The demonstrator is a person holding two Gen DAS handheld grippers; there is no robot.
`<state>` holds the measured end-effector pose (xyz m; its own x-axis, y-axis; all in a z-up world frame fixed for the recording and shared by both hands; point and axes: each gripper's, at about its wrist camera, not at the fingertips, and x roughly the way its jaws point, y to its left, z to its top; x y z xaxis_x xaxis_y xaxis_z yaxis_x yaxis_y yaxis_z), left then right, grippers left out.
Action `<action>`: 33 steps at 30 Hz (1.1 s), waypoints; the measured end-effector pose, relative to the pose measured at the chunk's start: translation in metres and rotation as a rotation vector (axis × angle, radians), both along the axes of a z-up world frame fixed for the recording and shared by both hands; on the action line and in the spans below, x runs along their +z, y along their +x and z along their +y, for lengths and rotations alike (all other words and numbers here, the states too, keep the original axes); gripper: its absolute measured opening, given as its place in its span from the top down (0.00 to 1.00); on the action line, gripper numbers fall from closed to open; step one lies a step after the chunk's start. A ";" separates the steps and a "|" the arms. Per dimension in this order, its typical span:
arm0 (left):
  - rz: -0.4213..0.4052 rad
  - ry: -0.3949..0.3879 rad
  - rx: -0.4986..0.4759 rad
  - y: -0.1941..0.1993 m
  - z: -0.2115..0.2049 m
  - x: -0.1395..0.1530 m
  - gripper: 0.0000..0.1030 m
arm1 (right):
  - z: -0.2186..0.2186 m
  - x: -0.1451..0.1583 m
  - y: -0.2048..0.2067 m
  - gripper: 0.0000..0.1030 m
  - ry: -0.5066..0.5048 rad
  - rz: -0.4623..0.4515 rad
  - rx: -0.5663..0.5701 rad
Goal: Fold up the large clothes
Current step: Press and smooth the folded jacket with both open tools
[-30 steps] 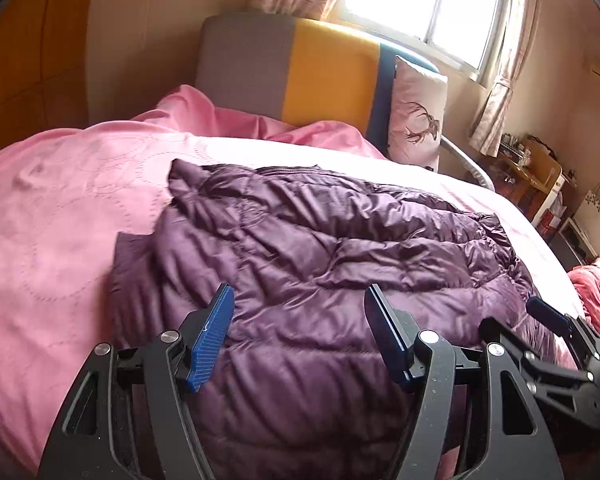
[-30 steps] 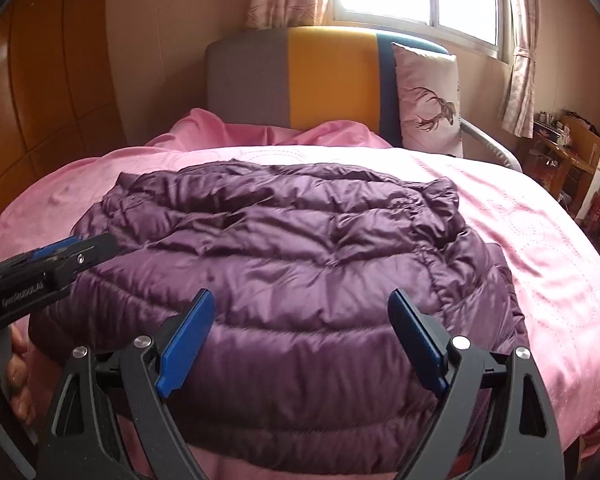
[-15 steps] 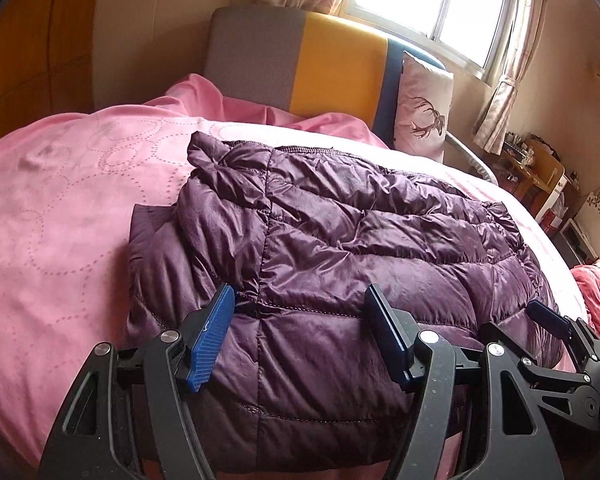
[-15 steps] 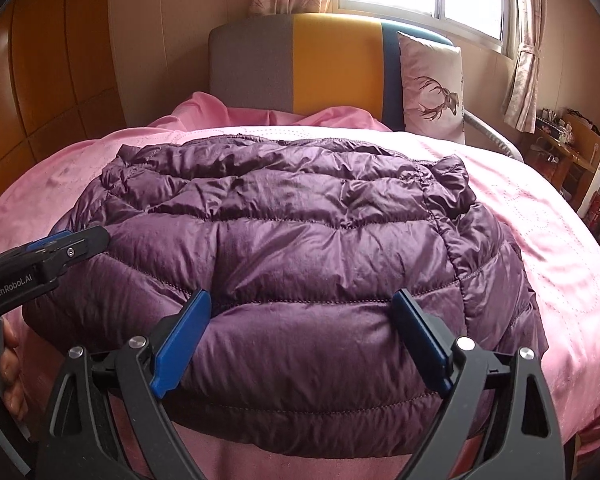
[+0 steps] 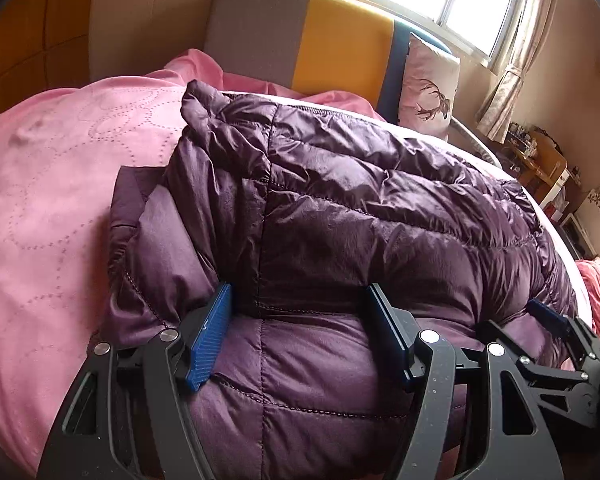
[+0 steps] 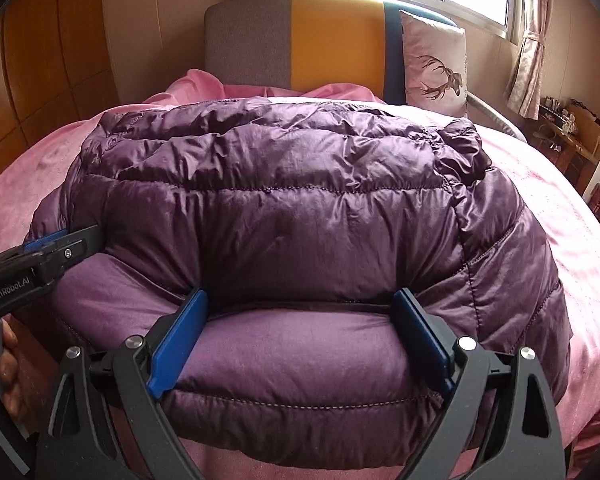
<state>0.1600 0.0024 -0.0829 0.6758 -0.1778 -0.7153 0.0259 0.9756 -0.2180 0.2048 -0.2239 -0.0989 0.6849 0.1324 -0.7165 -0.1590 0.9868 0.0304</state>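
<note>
L gripper (image 5: 300, 336) and R gripper (image 6: 300, 340), jaws wide, each straddle the puffy near edge of a folded purple down jacket (image 6: 292, 208), blue pads against fabric; firm grip can't be told. Jacket lies mid-bed on pink bedspread (image 5: 48, 184), w/ deer-print pillow (image 6: 436, 64) by the headboard (image 6: 296, 36).

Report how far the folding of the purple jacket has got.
Done: the purple puffer jacket lies doubled over on the pink bedspread, the upper layer ending in a fold line above the lower one. In hand: the left hand-held gripper and right hand-held gripper, jaws wide, push into the near padding. Left: probably another fold to make it compact.
</note>
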 end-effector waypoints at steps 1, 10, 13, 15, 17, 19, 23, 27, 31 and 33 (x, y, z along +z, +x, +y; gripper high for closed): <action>0.006 -0.002 0.001 0.001 0.001 0.001 0.36 | -0.001 0.002 0.000 0.11 0.005 0.005 0.002; -0.116 -0.011 -0.026 -0.011 -0.007 0.055 0.36 | -0.062 0.038 -0.024 0.09 0.114 -0.046 -0.086; -0.131 -0.008 -0.087 -0.003 -0.028 0.064 0.36 | -0.103 0.044 -0.034 0.09 0.147 -0.063 -0.191; -0.119 -0.012 -0.126 0.008 -0.045 0.066 0.36 | -0.127 0.042 -0.038 0.09 0.157 -0.062 -0.253; -0.102 -0.010 -0.152 0.022 -0.060 0.066 0.37 | -0.148 0.037 -0.038 0.09 0.182 -0.039 -0.300; -0.079 0.003 -0.156 0.033 -0.072 0.063 0.42 | -0.167 0.028 -0.038 0.09 0.226 -0.009 -0.337; -0.010 -0.001 -0.153 0.061 -0.091 0.051 0.48 | -0.188 0.017 -0.036 0.09 0.294 0.025 -0.354; 0.054 0.020 -0.124 0.086 -0.103 0.032 0.48 | -0.202 0.009 -0.029 0.07 0.400 0.062 -0.330; 0.117 0.039 -0.119 0.101 -0.108 0.006 0.48 | -0.214 0.003 -0.021 0.04 0.496 0.083 -0.311; 0.118 0.036 -0.116 0.101 -0.108 -0.002 0.48 | -0.218 -0.001 -0.018 0.03 0.539 0.091 -0.297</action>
<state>0.2608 -0.1055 -0.0844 0.5633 -0.2228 -0.7956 0.1156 0.9747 -0.1912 0.1871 -0.4415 -0.0996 0.6875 0.3044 -0.6593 0.1470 0.8307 0.5369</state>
